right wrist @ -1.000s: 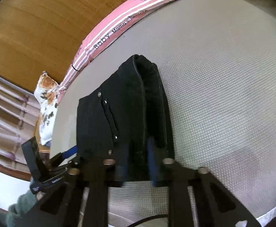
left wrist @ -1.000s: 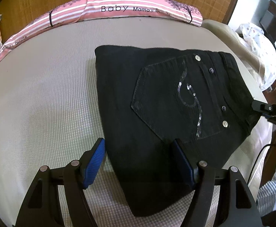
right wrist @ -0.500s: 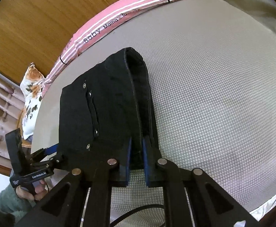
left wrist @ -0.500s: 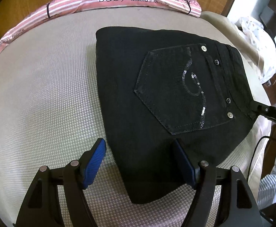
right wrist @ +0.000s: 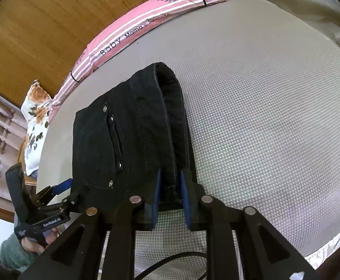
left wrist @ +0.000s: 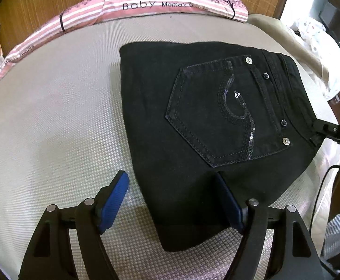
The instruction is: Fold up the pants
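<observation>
Bright daylight, soft shadows; strong fisheye bending, dark corners; sharp focus.

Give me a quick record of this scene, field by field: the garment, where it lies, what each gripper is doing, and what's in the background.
garment: black pants, folded into a compact stack, back pocket with sequin swirl facing up
surface: beige mattress
left gripper: jaws wide open, straddling the near edge of the pants, not clamped
right gripper: blue pads closed on the waistband edge of the pants
background: pink striped pillow printed "Baby", against a wooden headboard
</observation>
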{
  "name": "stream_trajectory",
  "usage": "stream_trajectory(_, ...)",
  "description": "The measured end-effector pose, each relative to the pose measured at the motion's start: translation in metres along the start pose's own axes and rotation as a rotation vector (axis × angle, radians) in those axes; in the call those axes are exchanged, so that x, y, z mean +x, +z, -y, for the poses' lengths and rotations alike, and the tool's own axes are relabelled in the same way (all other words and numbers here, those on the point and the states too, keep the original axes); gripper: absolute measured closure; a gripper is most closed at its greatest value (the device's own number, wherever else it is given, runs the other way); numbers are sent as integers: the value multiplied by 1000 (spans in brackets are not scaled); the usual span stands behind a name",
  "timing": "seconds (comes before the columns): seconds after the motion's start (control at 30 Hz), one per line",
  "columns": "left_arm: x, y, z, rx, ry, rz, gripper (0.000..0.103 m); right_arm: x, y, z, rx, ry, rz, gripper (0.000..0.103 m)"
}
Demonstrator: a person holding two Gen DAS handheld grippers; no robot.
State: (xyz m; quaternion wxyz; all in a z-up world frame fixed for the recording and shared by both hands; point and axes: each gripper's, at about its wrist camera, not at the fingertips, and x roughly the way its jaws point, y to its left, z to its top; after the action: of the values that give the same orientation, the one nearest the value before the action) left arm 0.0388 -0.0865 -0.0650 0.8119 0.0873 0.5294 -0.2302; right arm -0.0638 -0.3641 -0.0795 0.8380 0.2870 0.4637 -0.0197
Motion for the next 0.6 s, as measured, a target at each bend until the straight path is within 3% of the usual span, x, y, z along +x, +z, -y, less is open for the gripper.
stream_trajectory(0.37,-20,10,-26,-107,23,118,27,-21,25,-20,-78,-35,102,77)
stream_trajectory(0.6,-22,47,-40,-117,28,193,27,-12,55,-46,-156,-34,145,77)
